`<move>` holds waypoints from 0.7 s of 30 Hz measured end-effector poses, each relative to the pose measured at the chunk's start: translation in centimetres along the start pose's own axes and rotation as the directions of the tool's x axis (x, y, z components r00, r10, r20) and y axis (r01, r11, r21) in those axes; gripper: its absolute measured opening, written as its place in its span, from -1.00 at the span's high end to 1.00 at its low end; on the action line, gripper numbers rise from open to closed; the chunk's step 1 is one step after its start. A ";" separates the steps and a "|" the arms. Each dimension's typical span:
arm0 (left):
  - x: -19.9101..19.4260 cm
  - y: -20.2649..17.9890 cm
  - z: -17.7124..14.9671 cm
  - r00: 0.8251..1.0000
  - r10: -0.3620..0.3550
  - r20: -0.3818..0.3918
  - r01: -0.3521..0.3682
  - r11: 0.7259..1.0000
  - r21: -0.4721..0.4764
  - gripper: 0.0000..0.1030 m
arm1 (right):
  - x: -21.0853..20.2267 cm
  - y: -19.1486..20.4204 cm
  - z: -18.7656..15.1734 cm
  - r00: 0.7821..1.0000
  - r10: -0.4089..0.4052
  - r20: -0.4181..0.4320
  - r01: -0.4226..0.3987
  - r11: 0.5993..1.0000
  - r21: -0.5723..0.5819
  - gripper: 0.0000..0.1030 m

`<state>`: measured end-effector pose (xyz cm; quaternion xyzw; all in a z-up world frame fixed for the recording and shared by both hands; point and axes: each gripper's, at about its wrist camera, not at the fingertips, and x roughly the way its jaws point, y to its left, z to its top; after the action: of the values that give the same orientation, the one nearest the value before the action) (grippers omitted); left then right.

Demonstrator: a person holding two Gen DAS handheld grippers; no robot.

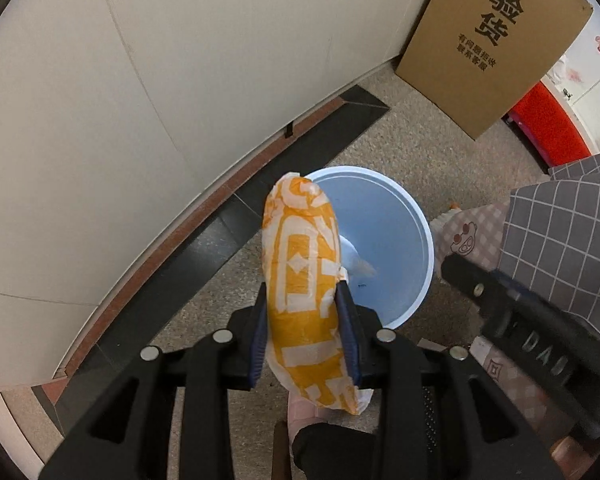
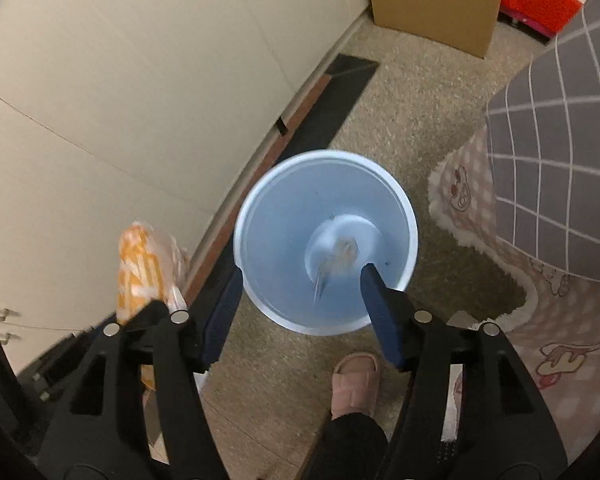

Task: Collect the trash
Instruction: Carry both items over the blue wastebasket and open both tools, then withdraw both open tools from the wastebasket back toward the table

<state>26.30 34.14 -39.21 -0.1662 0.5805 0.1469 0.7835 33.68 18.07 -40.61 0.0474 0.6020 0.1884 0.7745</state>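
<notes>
- The wall (image 1: 140,100) fills the upper left of both views; a dark skirting strip (image 1: 204,264) runs along its foot.
- The floor (image 2: 412,100) is speckled stone, seen in the middle of the frames.
- A grid blanket (image 2: 560,160) hangs at the right; under it lies a pink rug (image 2: 548,340).
- A carton (image 1: 488,40) stands in the upper right corner, beside a red thing (image 1: 548,124).
- The blue bin (image 2: 276,220) stands in the centre of the right view; a small blurred piece (image 2: 342,254) is seen inside it.
- The left gripper (image 1: 306,320) is clamped on an orange wrapper (image 1: 304,280), in front of the left rim of the bin.
- The right gripper (image 2: 300,292) is over the bin, its jaws stand apart with nothing between them.
- A slipper (image 2: 356,384) is at the bottom centre.
</notes>
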 end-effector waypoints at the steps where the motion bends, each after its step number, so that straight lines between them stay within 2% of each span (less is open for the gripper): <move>1: 0.2 -0.2 0.2 1.000 -0.005 -0.005 0.005 1.000 0.002 0.39 | 0.0 -0.4 -0.3 1.000 -0.003 0.003 0.003 1.000 0.013 -0.18; 8: 1.7 -1.9 0.8 0.999 -0.026 -0.037 0.027 0.999 0.033 0.36 | -1.2 -2.3 -0.9 0.997 -0.063 0.040 0.060 0.995 0.076 -0.27; 14: 1.5 -4.4 2.0 0.999 -0.039 -0.033 0.041 0.996 0.081 0.29 | -4.3 -3.6 -0.5 0.988 -0.086 0.131 0.068 0.988 0.135 -0.36; 16: 0.7 -4.8 2.6 0.999 -0.052 -0.016 0.053 0.995 0.080 0.11 | -5.6 -3.8 -0.2 0.983 -0.083 0.164 0.059 0.988 0.146 -0.37; 18: -0.3 -5.0 3.2 0.998 -0.058 0.011 0.057 0.995 0.076 -0.41 | -6.3 -3.9 0.1 0.981 -0.075 0.181 0.048 0.988 0.147 -0.39; 21: -1.7 -5.0 3.5 0.997 -0.063 0.042 0.060 0.996 0.064 -0.51 | -7.8 -3.8 0.1 0.978 -0.056 0.202 0.026 0.988 0.149 -0.40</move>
<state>30.96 31.10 -36.13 -0.1559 0.5619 0.1082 0.8052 33.08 11.88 -34.60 0.1107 0.5319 0.1221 0.8306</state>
